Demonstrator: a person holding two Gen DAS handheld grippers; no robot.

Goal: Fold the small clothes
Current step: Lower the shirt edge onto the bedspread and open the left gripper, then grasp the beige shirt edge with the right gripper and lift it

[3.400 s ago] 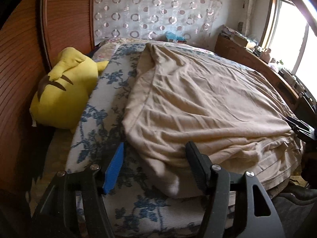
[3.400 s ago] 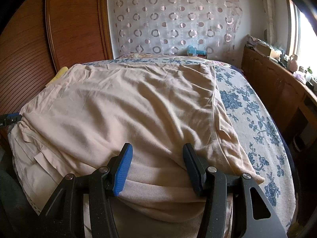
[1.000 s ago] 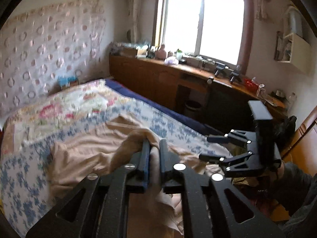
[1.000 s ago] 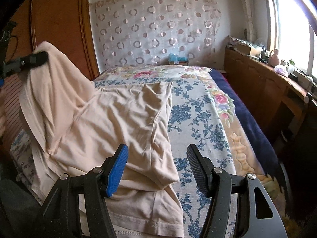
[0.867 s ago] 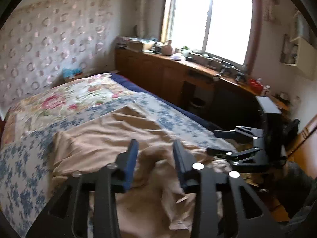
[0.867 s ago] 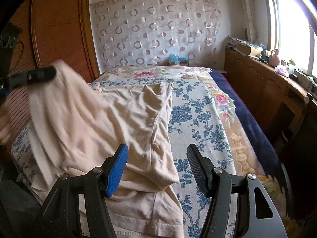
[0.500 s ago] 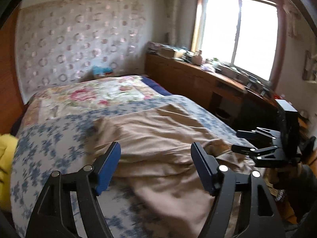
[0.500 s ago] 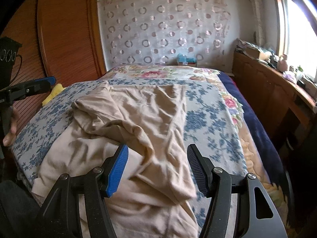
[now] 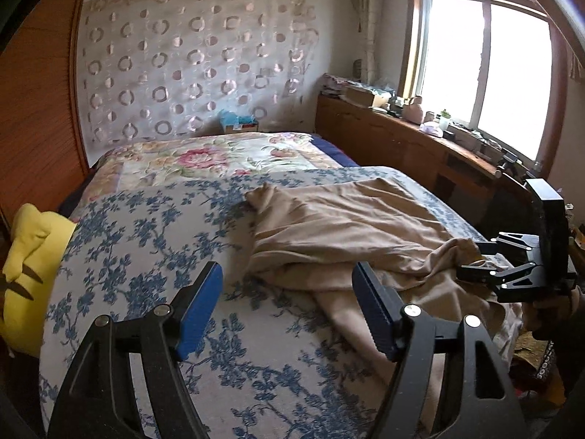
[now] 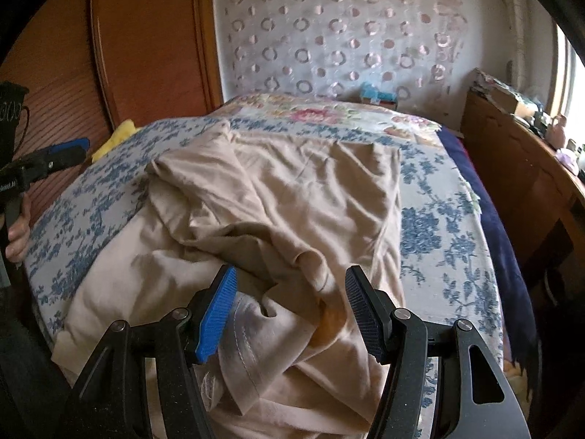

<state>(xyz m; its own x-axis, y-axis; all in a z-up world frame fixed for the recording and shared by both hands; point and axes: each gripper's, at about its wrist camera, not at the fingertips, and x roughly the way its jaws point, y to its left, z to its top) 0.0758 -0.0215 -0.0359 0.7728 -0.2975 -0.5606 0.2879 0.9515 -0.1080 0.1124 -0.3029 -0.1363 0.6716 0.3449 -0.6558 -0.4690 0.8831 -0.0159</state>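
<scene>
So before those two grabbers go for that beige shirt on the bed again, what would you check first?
1. Left gripper open, holding nothing: ok.
2. Right gripper open, with cloth below its tips: ok.
3. Beige shirt flat for the next fold: not ok, bunched and creased.
4. Shirt fully on the bed: not ok, the near edge hangs over.
5. A clean hem or corner to grab: cannot tell, the folds hide it.
</scene>
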